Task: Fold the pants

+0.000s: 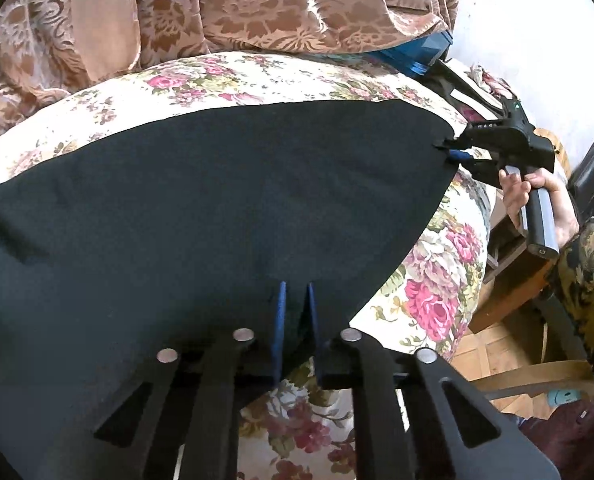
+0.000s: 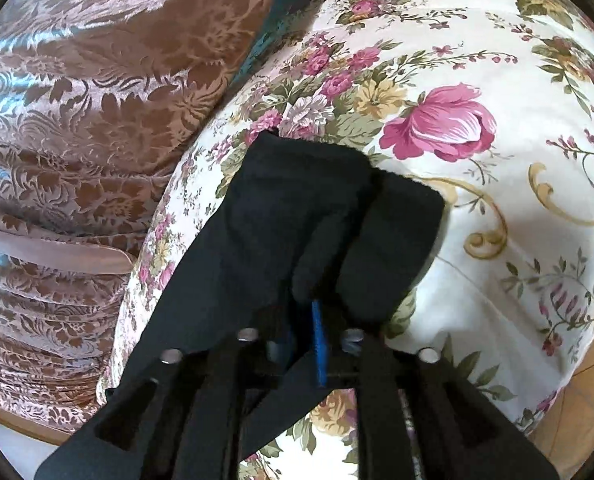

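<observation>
1. Left wrist view: the left gripper has its two blue-padded fingers closed together on the near edge of the black pants, with cloth pinched between the pads.
2. Left wrist view: the pants stretch flat ahead of the fingers and out to both sides, covering most of the floral bedspread.
3. Left wrist view: ahead and to the right of the fingers, the right gripper pinches the far right corner of the pants; its fingers are clamped on that corner.
4. Left wrist view: the right hand wraps the handle of the right gripper, off the right edge of the bedspread.
5. Left wrist view: beyond the pants, past the far edge of the bedspread, brown patterned curtains hang down.
6. Right wrist view: the right gripper has its fingers closed on a bunched fold of the pants. One blue pad is visible; the other is hidden by cloth.
7. Right wrist view: the pants bulge just ahead of the fingers and trail down to the left, below the gripper body.
8. Right wrist view: the bedspread lies under and to the right of the fingers; the curtains fill the left side.
</observation>
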Motion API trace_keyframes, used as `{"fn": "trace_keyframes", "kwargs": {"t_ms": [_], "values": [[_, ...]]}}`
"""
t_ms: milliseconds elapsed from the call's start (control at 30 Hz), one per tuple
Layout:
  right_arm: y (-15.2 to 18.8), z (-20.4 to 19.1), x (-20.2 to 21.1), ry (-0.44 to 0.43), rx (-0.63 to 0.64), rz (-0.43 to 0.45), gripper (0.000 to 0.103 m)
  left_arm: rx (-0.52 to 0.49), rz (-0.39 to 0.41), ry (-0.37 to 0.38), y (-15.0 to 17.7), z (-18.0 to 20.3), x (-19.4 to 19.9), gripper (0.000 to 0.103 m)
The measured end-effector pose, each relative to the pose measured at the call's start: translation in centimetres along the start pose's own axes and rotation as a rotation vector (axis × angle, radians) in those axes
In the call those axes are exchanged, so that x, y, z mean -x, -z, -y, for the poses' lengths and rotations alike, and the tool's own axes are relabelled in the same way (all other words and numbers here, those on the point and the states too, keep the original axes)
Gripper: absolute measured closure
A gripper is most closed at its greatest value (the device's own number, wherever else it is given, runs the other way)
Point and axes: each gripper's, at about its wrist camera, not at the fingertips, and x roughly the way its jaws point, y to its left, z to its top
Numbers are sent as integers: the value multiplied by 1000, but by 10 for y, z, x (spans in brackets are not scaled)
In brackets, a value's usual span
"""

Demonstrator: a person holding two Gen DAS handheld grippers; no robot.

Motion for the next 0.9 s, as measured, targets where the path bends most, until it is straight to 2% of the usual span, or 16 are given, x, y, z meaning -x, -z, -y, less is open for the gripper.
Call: {"fn": "trace_keyframes", "kwargs": {"t_ms": [167,200,233,300,433,667,900], "values": [[-19,4,5,33,3,41,83,16,18,26,-5,-3,7,98],[-23,2,7,43,12,48,87,23,29,38,-7,-5,11,98],[-25,0,9,50,24,55,96,26,35,46,-8,-4,13,98],[-25,-4,15,55,46,66,97,23,48,64,-10,-4,19,98],[-21,-7,25,78,104,81,97,14,47,104,-7,-3,25,98],[-13,24,14,121,34,48,97,32,-10,137,5,-4,10,98],[-10,22,22,133,26,66,97,110,13,203,8,-16,16,98]]}}
